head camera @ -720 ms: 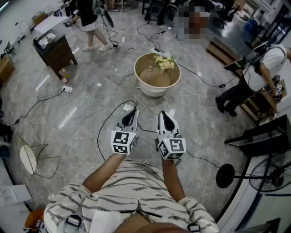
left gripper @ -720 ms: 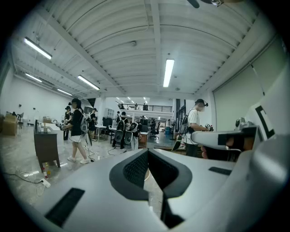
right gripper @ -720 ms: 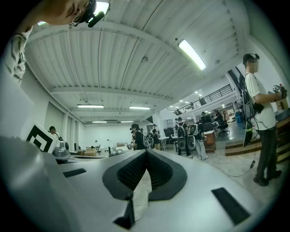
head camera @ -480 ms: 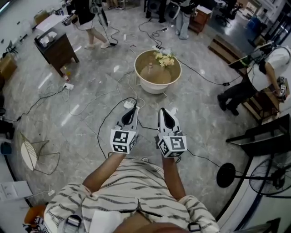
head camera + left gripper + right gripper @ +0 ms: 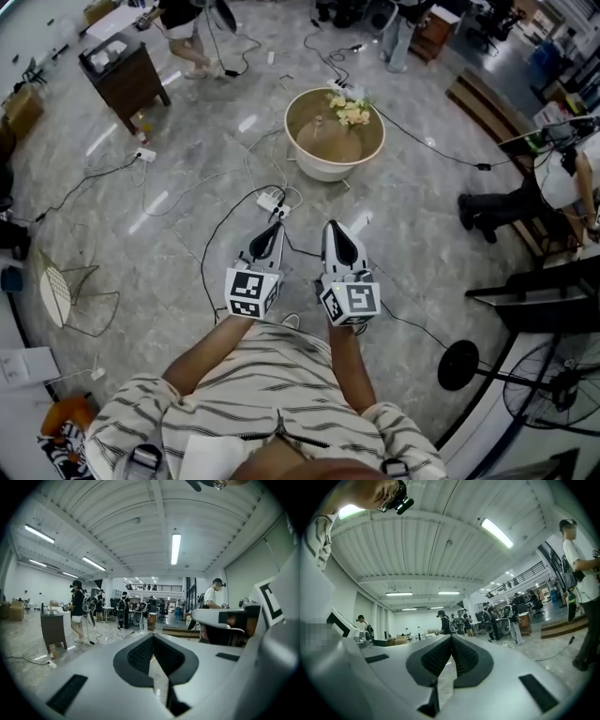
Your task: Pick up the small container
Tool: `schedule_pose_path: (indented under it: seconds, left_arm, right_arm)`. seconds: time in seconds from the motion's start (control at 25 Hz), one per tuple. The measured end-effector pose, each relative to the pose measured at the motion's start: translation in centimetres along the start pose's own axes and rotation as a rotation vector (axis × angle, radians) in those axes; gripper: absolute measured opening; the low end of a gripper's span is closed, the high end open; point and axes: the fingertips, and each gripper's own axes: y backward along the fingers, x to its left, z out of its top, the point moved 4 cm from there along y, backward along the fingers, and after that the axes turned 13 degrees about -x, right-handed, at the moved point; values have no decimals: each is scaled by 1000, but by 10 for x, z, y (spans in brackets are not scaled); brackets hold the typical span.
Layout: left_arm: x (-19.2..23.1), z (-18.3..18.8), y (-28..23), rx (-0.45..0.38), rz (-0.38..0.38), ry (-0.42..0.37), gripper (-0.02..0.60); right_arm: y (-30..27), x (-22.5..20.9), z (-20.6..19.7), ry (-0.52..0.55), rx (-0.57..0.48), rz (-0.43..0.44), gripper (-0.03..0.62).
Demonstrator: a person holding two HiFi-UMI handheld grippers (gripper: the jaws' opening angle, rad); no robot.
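Observation:
My two grippers are held side by side at waist height over the marble floor, tips pointing forward. The left gripper (image 5: 275, 228) (image 5: 152, 637) has its jaws pressed together with nothing between them. So does the right gripper (image 5: 335, 228) (image 5: 451, 637). Ahead stands a round white-sided table (image 5: 305, 164) with a beige top, well beyond both tips. On it sit pale yellow flowers (image 5: 352, 112) and a brownish domed thing (image 5: 328, 141). I cannot pick out a small container for certain.
Black cables and a white power strip (image 5: 272, 201) lie on the floor between me and the table. A dark wooden cabinet (image 5: 127, 80) stands far left, a wire chair (image 5: 66, 300) near left, a fan base (image 5: 459, 366) near right. People (image 5: 553, 183) stand around.
In the head view the table, cabinet and floor cables have slid up and a little right. Both grippers stay side by side and shut.

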Motion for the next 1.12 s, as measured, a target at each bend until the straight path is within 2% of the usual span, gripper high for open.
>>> schedule_pose_path:
  seconds: [0.2, 0.44, 0.88, 1.12]
  left_arm:
    - [21, -11, -37, 10, -2, 10, -3]
    - [69, -25, -119, 19, -15, 42, -5]
    - [188, -7, -304, 43, -151, 47, -5]
    - [235, -1, -366, 42, -210, 42, -5]
  right_arm:
    - [-34, -17, -16, -4, 26, 6, -2]
    - [-113, -51, -46, 12, 62, 14, -2]
    - [-318, -105, -74, 11, 85, -76, -2]
    - [-391, -122, -87, -5, 97, -121, -2]
